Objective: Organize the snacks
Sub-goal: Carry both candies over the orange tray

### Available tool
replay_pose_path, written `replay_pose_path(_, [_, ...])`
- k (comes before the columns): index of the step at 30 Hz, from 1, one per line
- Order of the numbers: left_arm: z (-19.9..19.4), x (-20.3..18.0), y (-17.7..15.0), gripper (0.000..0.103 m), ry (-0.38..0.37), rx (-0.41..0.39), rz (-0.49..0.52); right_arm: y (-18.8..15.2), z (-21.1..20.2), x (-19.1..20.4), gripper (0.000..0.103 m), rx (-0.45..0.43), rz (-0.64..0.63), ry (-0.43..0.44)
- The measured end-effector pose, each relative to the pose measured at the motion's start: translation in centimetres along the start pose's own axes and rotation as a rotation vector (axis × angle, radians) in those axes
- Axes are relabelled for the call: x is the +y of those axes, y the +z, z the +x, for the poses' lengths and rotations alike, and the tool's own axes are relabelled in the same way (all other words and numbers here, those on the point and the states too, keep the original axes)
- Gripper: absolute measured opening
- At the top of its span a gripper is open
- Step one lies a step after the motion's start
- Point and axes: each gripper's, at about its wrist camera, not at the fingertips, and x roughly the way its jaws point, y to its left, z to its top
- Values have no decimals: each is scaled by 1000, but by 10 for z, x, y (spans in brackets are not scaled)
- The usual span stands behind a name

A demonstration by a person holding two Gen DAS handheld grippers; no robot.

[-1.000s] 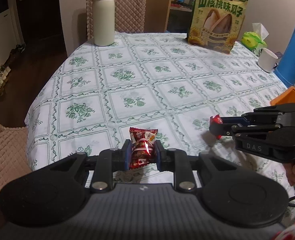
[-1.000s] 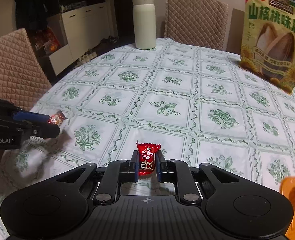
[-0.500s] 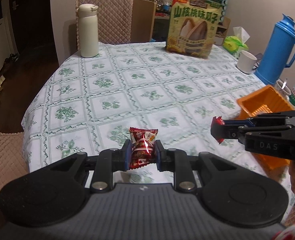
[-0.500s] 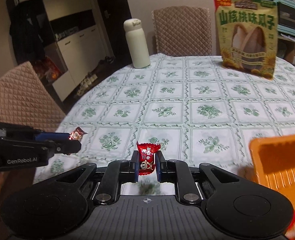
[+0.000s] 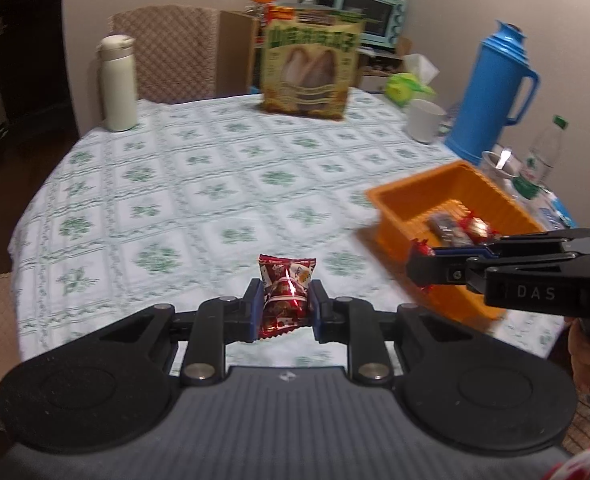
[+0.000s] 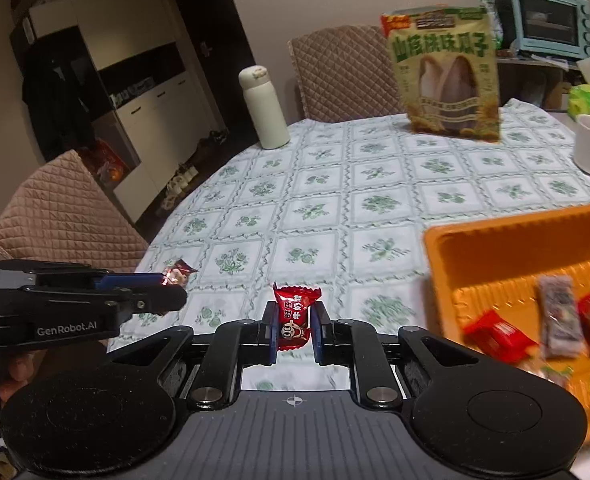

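Note:
My left gripper [image 5: 283, 307] is shut on a dark red snack packet [image 5: 285, 296], held above the tablecloth. My right gripper [image 6: 293, 325] is shut on a bright red candy [image 6: 295, 316], also held in the air. An orange tray [image 5: 399, 216] sits on the table at the right and holds several wrapped snacks [image 6: 499, 335]. In the left wrist view the right gripper [image 5: 419, 268] hovers at the tray's near left corner. In the right wrist view the left gripper [image 6: 171, 292] is at the left, over the table's edge.
A big sunflower-seed bag [image 5: 309, 70] stands at the back of the table. A cream flask [image 5: 117, 84] stands at the back left. A white mug [image 5: 425, 120], a blue thermos [image 5: 491, 92] and a water bottle [image 5: 541, 156] stand at the right. Quilted chairs [image 6: 63, 220] surround the table.
Both grippers have risen and swung to the right with their snacks. The orange tray has come fully into view and lies closer to the right gripper.

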Motion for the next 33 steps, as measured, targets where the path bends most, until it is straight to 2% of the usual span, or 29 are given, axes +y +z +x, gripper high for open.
replay_pose_path(5, [0, -38, 1, 22, -52, -1, 35, -9, -34, -20, 17, -17, 27, -27])
replay_pose_path(11, [8, -79, 6, 22, -103, -1, 82, -17, -69, -53, 17, -36, 71, -97])
replay_pose_path(19, [22, -121, 21, 22, -124, -18, 115, -19, -105, -96, 17, -57, 118, -180])
replay_pose_path(24, [28, -138, 29, 22, -127, -29, 123, -15, -116, -114, 17, -70, 124, -201])
replay_pose_path(33, [39, -155, 33, 21, -118, -28, 117, -10, -111, -141, 17, -59, 108, -208])
